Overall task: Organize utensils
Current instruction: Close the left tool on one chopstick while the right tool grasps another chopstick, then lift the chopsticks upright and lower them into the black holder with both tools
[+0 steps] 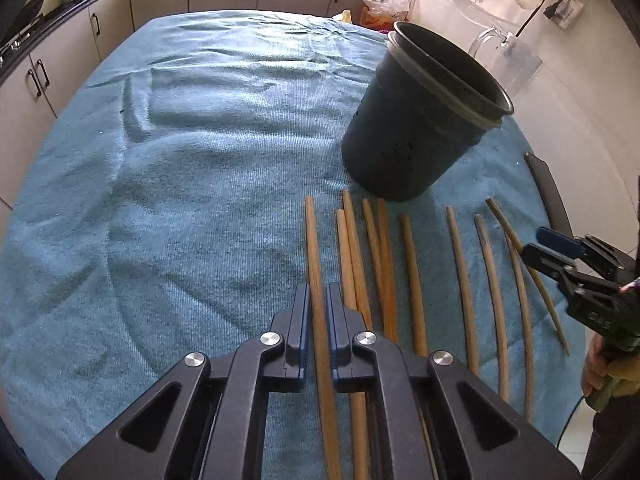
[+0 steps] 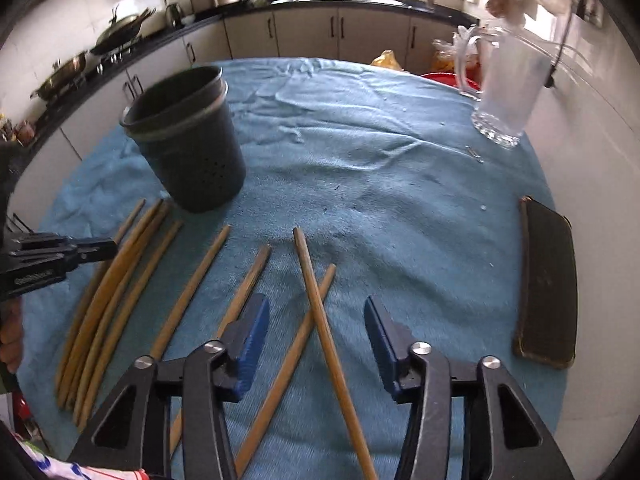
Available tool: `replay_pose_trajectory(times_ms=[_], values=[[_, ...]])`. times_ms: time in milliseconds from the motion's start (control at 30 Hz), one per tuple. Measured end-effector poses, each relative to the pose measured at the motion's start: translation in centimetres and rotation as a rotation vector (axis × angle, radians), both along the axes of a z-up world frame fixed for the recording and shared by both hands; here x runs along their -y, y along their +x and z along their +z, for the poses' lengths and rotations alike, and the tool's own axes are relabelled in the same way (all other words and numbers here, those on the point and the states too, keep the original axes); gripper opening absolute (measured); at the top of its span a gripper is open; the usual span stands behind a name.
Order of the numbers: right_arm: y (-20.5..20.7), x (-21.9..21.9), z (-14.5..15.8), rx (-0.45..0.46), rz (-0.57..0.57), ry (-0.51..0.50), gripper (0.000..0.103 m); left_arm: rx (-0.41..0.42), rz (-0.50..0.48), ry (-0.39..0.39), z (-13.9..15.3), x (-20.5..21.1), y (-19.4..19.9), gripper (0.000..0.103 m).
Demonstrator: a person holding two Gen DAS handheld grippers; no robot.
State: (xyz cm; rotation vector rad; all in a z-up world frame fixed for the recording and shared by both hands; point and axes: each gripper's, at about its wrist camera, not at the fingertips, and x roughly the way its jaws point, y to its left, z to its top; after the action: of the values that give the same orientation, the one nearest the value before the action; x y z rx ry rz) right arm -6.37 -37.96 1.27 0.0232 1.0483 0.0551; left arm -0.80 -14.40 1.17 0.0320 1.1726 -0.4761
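Several wooden chopsticks (image 1: pixel 414 280) lie in a row on the blue towel (image 1: pixel 200 160) in front of a dark holder cup (image 1: pixel 420 120). My left gripper (image 1: pixel 318 300) is shut on the leftmost chopstick (image 1: pixel 314 248), low over the towel. My right gripper (image 2: pixel 316 320) is open over two crossed chopsticks (image 2: pixel 316 300), its jaws standing either side of them. The right gripper also shows in the left wrist view (image 1: pixel 560 252), and the left one in the right wrist view (image 2: pixel 96 248). The cup (image 2: pixel 192 144) stands at the left in the right wrist view.
A glass mug (image 2: pixel 504 92) stands at the far right of the table. A dark flat case (image 2: pixel 546 284) lies at the right edge. Kitchen cabinets and a counter with pans (image 2: pixel 120 32) run behind. Plastic bags (image 1: pixel 384 4) sit beyond the far table edge.
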Motion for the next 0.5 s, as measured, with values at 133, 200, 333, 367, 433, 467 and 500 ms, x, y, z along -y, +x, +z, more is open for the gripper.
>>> replay_pose_trajectory(times_ms=[133, 200, 333, 367, 433, 467, 500], values=[[1.0, -0.9, -0.5, -0.02, 0.032, -0.052, 0.042, 0.006, -0.015, 0.014, 0.0, 0.2, 0.3, 0.007], [1.3, -1.5, -0.8, -0.033, 0.045, -0.084, 0.027, 0.019, -0.028, 0.034, 0.0, 0.5, 0.2, 0.007], [1.4, -1.2, -0.9, -0.057, 0.038, -0.062, 0.008, 0.036, -0.027, 0.039, 0.1, 0.5, -0.3, 0.006], [1.3, -0.9, -0.8, -0.055, 0.034, -0.054, 0.007, 0.038, -0.024, 0.037, 0.1, 0.5, -0.4, 0.006], [0.9, -0.4, -0.4, -0.046, 0.023, -0.034, 0.007, 0.046, -0.019, 0.028, 0.4, 0.3, -0.6, 0.006], [0.7, -0.4, -0.2, -0.039, 0.019, -0.029, 0.007, 0.055, -0.014, 0.02, 0.7, 0.1, -0.8, 0.006], [0.3, -0.1, 0.1, -0.028, 0.013, -0.021, 0.007, 0.063, -0.01, 0.01, 1.1, 0.0, -1.0, 0.006]])
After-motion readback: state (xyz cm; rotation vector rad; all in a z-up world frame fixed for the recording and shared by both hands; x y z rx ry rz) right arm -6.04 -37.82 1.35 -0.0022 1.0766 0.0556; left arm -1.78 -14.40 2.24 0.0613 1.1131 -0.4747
